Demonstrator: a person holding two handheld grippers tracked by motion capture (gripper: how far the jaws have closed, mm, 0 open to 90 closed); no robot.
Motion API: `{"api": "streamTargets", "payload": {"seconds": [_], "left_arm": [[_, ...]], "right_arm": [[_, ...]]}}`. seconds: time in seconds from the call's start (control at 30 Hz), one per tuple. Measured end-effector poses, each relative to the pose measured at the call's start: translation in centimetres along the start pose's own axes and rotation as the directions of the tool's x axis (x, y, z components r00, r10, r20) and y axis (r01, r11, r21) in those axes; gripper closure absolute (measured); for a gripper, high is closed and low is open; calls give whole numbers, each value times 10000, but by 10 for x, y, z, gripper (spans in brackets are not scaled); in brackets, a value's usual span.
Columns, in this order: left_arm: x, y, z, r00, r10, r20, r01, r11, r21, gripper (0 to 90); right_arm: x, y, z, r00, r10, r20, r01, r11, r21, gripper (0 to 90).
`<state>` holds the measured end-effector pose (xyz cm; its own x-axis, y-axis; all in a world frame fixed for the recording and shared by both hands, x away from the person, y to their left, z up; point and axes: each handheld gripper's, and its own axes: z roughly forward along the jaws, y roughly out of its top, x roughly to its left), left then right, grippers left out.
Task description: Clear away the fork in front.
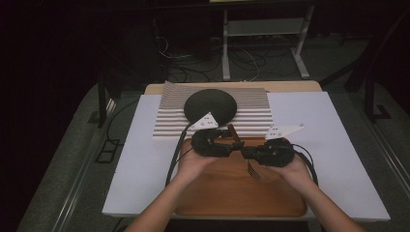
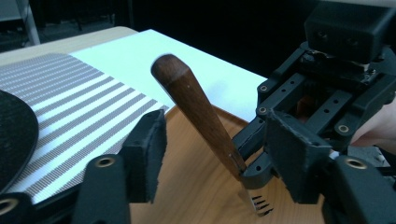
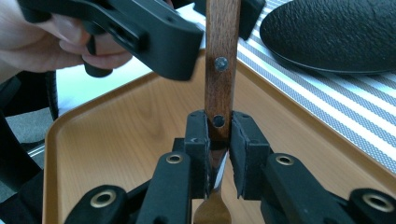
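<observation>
The fork (image 3: 221, 84) has a dark reddish-brown wooden handle with two grey metal rivets, and a dull silver neck and tines. Both the left gripper (image 2: 219, 154) and the right gripper (image 3: 219, 154) are matte black, with brass-coloured screw rings; each carries a pale grey plate dotted with small dark holes. The tray (image 1: 227, 193) is warm orange-brown wood grain. The placemat (image 1: 256, 113) is striped grey and white. The plate (image 1: 211, 105) is black with a pebbled texture. The table cover (image 1: 333, 145) is plain white

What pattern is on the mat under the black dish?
Grey and white stripes on the mat, clearest in the left gripper view beside the black dish.
</observation>
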<state>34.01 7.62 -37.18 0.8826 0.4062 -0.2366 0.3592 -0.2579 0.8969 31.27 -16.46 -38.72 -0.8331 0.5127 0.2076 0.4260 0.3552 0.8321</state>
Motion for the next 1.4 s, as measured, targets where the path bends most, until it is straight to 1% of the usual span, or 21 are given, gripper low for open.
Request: {"api": "streamTargets", "payload": {"seconds": [0.13, 0.23, 0.3, 0.33, 0.37, 0.43, 0.53, 0.57, 0.7, 0.8, 0.87, 0.9, 0.93, 0.97, 1.03, 1.13, 1.2, 1.27, 1.3, 1.37, 1.4], "left_arm": [[0, -2, 2, 9999, -124, 2, 124, 9999, -23, 535], [0, -3, 2, 9998, -211, -20, 211, 9998, -36, 586], [0, -3, 3, 9995, -301, 43, 301, 9995, -55, 601], [0, -3, 3, 9995, -310, 42, 311, 9995, -60, 627], [0, -3, 3, 9995, -320, 45, 320, 9995, -87, 627], [0, -3, 3, 9993, -381, 65, 382, 9992, -117, 668], [0, -3, 2, 9989, -436, 166, 439, 9989, -184, 689], [0, -3, 1, 9984, -478, 297, 486, 9985, -260, 708], [0, -2, 0, 9976, -514, 466, 530, 9980, -334, 732], [-1, -1, -2, 9964, -493, 687, 525, 9976, -450, 750], [-3, 1, -4, 9969, -368, 692, 401, 9981, -469, 760], [-3, 2, -5, 9975, -290, 644, 322, 9983, -495, 762], [-3, 2, -7, 9976, -229, 652, 263, 9984, -504, 765], [-2, 3, -8, 9970, -261, 723, 301, 9981, -546, 765], [0, 4, -12, 9972, -219, 711, 259, 9981, -555, 768], [4, 5, -17, 9976, -258, 646, 297, 9977, -608, 773], [6, 5, -20, 9980, -185, 612, 226, 9976, -656, 777], [7, 5, -23, 9978, -262, 604, 301, 9975, -639, 783], [8, 5, -25, 9982, -233, 549, 268, 9977, -622, 785], [11, 5, -29, 9983, -244, 527, 274, 9980, -568, 794], [12, 5, -31, 9985, -241, 496, 270, 9980, -569, 800]], "right_arm": [[1, 0, 1, 10000, -52, 46, 52, 9999, -128, 770], [2, 1, 1, 10000, -60, 61, 61, 9998, -183, 770], [3, 2, 1, 10000, -62, 48, 63, 9997, -227, 770], [3, 2, 2, 9999, -122, 72, 124, 9995, -304, 770], [3, 2, 2, 9999, -122, 72, 124, 9995, -304, 770], [4, 3, 3, 9998, -161, 83, 164, 9994, -309, 770], [6, 3, 4, 9997, -236, 99, 239, 9993, -274, 770], [7, 3, 5, 9996, -279, 104, 282, 9992, -281, 770], [8, 4, 6, 9994, -321, 82, 324, 9989, -331, 769], [10, 5, 5, 9992, -400, 78, 403, 9984, -393, 766], [11, 5, 5, 9989, -465, 89, 469, 9977, -485, 756], [12, 5, 4, 9989, -455, 60, 458, 9976, -515, 733], [12, 5, 3, 9990, -444, -25, 442, 9974, -574, 658], [12, 5, 3, 9990, -444, -25, 442, 9974, -574, 658], [12, 5, 1, 9990, -448, 35, 450, 9968, -654, 581], [9, 4, -5, 9993, -358, -84, 350, 9963, -783, 482], [6, 3, -8, 9996, -243, -121, 234, 9970, -743, 399], [4, 0, -12, 9999, -144, 60, 148, 9969, -775, 343], [2, -2, -14, 9999, -43, 110, 51, 9974, -724, 317], [-3, -5, -18, 9993, 222, 299, -201, 9975, -684, 293], [-5, -8, -20, 9988, 252, 429, -220, 9970, -741, 277]]}}
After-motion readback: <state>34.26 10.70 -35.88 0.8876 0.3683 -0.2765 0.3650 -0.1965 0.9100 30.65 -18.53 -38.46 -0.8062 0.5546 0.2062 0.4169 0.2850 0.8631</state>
